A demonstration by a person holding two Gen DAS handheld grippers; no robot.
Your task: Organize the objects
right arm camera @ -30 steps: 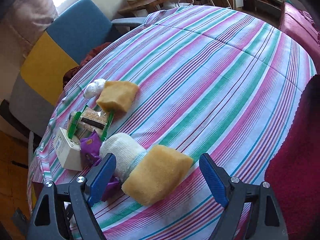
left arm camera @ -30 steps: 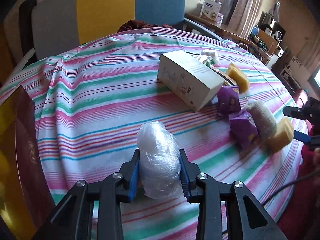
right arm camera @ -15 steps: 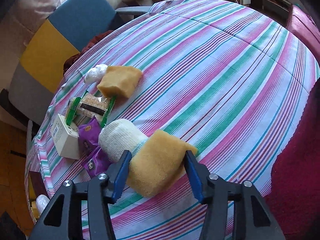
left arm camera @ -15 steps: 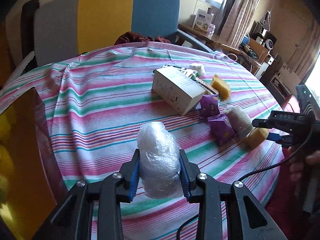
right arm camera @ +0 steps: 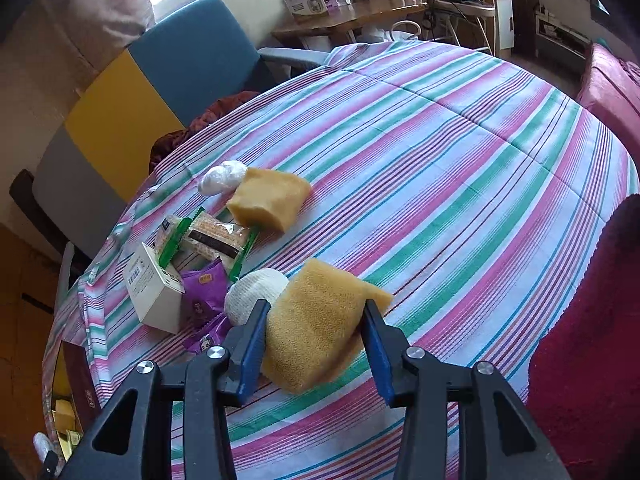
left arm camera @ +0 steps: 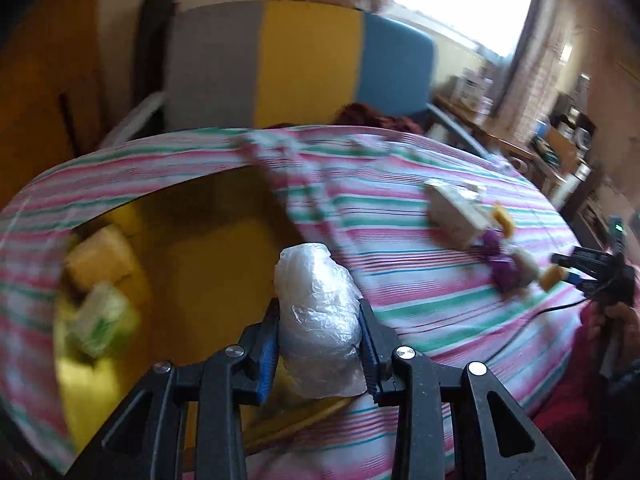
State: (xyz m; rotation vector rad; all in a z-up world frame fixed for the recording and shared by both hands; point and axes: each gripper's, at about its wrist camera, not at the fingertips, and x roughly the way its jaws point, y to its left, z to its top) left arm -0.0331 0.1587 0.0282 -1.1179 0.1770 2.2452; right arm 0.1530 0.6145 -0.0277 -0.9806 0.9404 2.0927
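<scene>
Grippers each hold one item. The left gripper (left arm camera: 320,344) is clamped on a crumpled clear plastic bundle (left arm camera: 318,320), held above a blurred yellow-lined open box (left arm camera: 208,256) at the edge of the striped tablecloth (left arm camera: 400,208). The right gripper (right arm camera: 314,346) has its blue-padded fingers (right arm camera: 252,348) pressed into both sides of a tan rectangular sponge (right arm camera: 320,324), beside a white gauze roll (right arm camera: 252,294), purple snack packets (right arm camera: 204,292) and a white cardboard carton (right arm camera: 154,292).

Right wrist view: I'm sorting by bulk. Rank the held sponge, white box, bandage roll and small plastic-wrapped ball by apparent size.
1. Held sponge, though nearest the camera.
2. White box.
3. Bandage roll, partly hidden.
4. Plastic-wrapped ball, farthest, so unsure.
</scene>
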